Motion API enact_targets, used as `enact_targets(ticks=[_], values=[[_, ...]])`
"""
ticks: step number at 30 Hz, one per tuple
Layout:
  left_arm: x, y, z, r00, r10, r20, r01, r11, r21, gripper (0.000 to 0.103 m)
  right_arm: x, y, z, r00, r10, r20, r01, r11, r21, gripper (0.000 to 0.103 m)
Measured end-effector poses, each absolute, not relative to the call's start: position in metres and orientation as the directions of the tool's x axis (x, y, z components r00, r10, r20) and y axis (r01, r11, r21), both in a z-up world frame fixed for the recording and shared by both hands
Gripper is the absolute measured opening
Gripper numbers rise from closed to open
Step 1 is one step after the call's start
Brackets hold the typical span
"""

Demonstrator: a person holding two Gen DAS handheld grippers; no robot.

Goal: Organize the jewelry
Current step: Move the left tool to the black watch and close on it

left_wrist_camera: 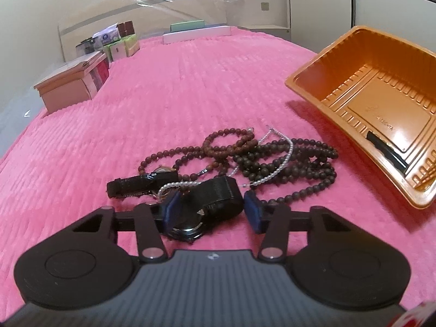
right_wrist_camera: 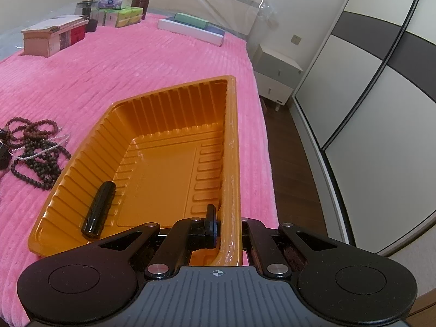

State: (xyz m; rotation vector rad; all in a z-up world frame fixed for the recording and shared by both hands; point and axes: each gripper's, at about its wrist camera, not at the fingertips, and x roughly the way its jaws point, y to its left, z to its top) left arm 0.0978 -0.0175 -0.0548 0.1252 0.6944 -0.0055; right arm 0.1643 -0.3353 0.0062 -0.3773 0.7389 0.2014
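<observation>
On the pink bed (left_wrist_camera: 190, 87), a black watch (left_wrist_camera: 207, 201) is straddled by the left gripper (left_wrist_camera: 212, 209), fingers apart. At three o'clock, the orange tray (right_wrist_camera: 231, 147) is clamped by the right gripper (right_wrist_camera: 230, 234). Tangled beads (left_wrist_camera: 286, 163) could be dragged along.

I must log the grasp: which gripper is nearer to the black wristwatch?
Left. The left gripper has its pads on either side of the black wristwatch. The right gripper is shut on the orange tray wall, away from it.
</observation>
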Motion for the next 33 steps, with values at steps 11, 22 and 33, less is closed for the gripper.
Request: enact_targets(ticks=[11, 22, 33], values=[[0.09, -0.013, -0.048, 0.782, 0.008, -0.623, 0.065, 0.993, 0.094, 0.03, 0.164, -0.335, 0.006, 0.725, 0.047, -0.687, -0.309, 0.914, -0.264, 0.003], [0.068, -0.013, -0.041, 0.79, -0.03, -0.613, 0.126, 0.986, 0.113, 0.032, 0.164, -0.335, 0.007, 0.727, 0.045, -0.686, -0.307, 0.914, -0.265, 0.003], [0.073, -0.034, -0.064, 0.804, 0.055, -0.592, 0.131, 0.955, 0.267, 0.047, 0.162, -0.335, 0.007, 0.728, 0.044, -0.684, -0.306, 0.914, -0.267, 0.003]])
